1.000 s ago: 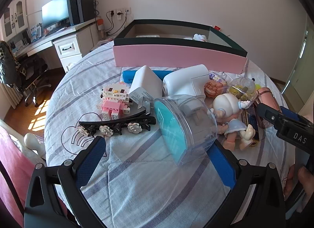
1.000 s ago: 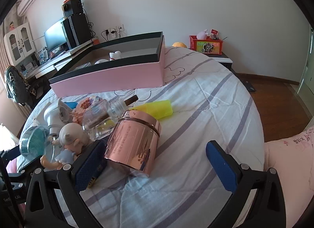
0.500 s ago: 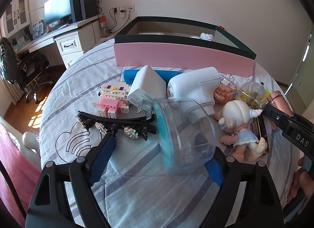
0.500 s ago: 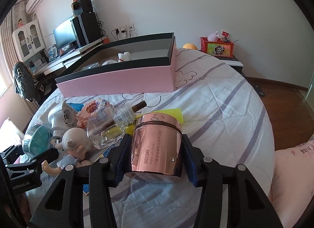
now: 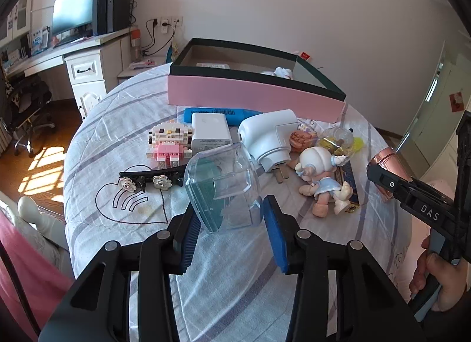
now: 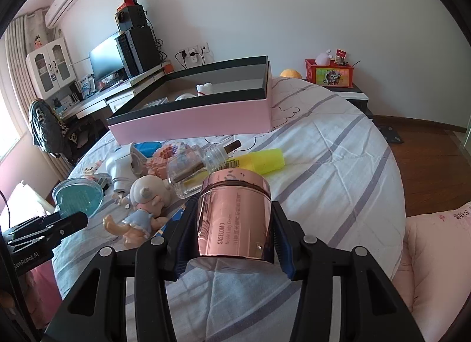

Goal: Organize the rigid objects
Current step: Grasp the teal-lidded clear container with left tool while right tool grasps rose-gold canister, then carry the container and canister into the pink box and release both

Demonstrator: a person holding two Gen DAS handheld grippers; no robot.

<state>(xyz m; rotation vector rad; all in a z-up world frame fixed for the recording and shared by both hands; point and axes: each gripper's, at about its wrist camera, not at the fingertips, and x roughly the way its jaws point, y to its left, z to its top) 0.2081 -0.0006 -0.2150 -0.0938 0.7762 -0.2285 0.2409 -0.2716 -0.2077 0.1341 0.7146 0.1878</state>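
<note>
My left gripper (image 5: 232, 212) is closing its jaws on a clear plastic container with a teal lid (image 5: 223, 186); both blue pads press its sides, and it is tilted just above the bedspread. The right gripper (image 6: 232, 224) is shut on a rose-gold cosmetic jar (image 6: 235, 194), held on its side with the lid pointing away. In the left wrist view the jar (image 5: 388, 162) and the right gripper (image 5: 412, 194) show at the right edge. A pink box with a dark rim (image 5: 253, 97) stands open behind the pile, with a few small things inside.
On the striped bedspread lie a doll (image 5: 321, 177), a white plug adapter (image 5: 270, 136), a white charger (image 5: 210, 133), a block figure (image 5: 167, 144), a black hair clip (image 5: 150, 178), a glass bottle (image 6: 191, 171) and a yellow highlighter (image 6: 265, 161). A desk stands beyond at the left.
Both grippers went from wide open to closed: the left on the clear container, the right on the rose-gold jar. Both objects have tipped and come up a little off the bed.
</note>
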